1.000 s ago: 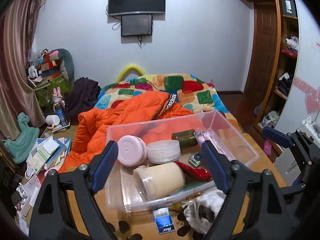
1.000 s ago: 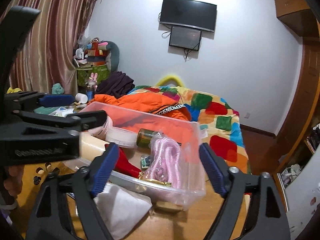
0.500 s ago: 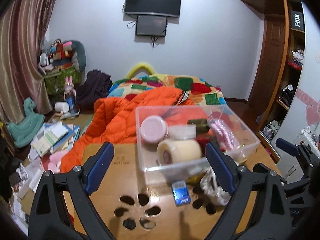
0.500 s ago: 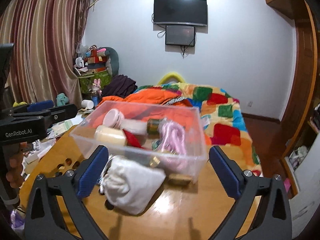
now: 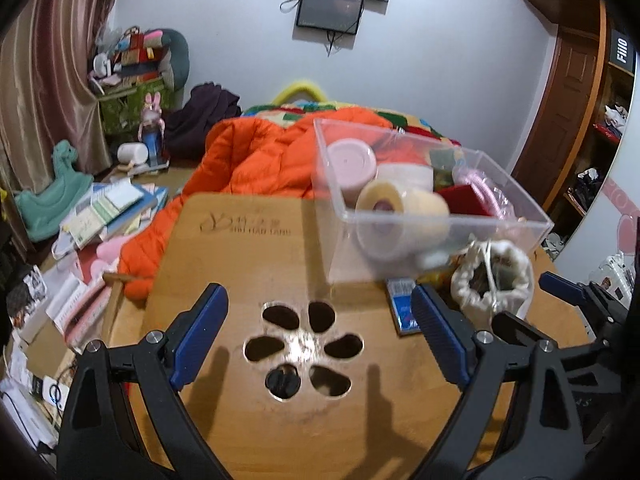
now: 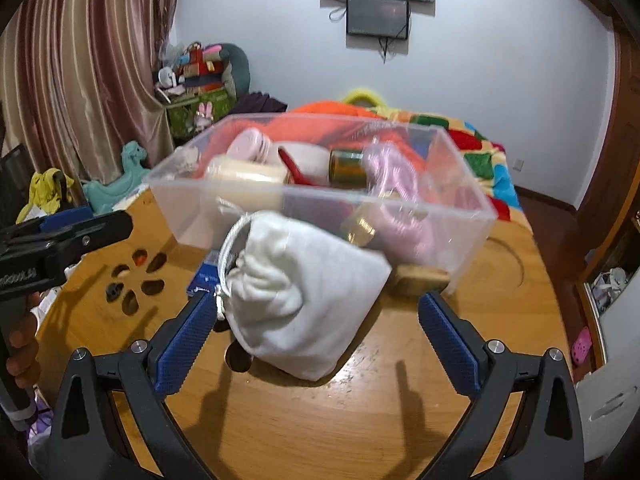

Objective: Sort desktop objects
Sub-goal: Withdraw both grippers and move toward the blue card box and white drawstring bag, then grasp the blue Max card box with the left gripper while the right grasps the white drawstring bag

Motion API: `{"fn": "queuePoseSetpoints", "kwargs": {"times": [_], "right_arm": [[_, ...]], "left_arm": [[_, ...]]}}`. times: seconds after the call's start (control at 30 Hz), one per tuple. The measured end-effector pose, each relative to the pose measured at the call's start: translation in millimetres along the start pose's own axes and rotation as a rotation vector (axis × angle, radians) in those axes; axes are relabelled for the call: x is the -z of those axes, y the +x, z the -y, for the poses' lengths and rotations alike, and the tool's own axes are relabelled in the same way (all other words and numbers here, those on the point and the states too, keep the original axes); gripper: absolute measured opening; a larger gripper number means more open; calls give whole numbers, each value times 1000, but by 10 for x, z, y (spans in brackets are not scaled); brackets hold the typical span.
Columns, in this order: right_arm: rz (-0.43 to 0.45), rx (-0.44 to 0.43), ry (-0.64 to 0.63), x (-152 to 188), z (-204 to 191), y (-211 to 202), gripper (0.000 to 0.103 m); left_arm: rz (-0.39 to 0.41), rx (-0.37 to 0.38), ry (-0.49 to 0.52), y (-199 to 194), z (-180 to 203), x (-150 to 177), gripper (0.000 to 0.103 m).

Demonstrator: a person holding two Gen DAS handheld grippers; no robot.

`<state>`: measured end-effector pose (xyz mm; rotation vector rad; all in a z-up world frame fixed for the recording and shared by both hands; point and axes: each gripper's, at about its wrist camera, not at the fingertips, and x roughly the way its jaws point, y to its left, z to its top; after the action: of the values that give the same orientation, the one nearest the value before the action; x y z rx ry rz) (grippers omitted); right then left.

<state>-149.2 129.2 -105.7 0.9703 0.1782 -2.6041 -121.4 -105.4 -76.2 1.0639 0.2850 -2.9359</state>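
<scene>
Both tongs wide; pouch (image 6: 304,300) blocks bin (image 6: 460,216).

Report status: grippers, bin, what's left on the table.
Left gripper open, empty. Right gripper open, facing white pouch. Bin loaded. Blue pack beside pouch.

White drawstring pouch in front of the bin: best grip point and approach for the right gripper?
Grip the white pouch across its gathered neck, just below the drawstring, coming from above with the right gripper. The body is wide and slack; the cinched neck is narrower and faces the left side, clear of the clear bin.
</scene>
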Motion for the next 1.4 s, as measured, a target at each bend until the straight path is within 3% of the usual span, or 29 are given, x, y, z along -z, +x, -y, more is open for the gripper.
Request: {"fn": "queuePoseSetpoints", "kwargs": {"times": [0.23,0.3,0.43,0.6,0.87,0.93,1.27,1.4], "right_arm": [[-49,-13,1,9,-29,163,96],[-67,-29,-2,5,-42,195,76],[-60,-34,8,25,14,169,64],[-57,-108,54,42,152,91,47],[-18,-150,107,100,394,-118,43],[-1,-151,126,103,489,-183,42],[54,-167,208,39,831,-335,42],[56,-161,203,54,880,-356,42]], "left_arm": [[-49,11,3,150,37,136,93],[-52,13,11,161,72,149,93],[-51,16,41,157,173,145,93],[-48,-5,112,180,369,137,93],[-103,-2,143,386,563,106,93],[-118,-10,143,436,597,95,82],[-161,-39,165,540,730,107,68],[-159,-59,171,543,757,111,55]]}}
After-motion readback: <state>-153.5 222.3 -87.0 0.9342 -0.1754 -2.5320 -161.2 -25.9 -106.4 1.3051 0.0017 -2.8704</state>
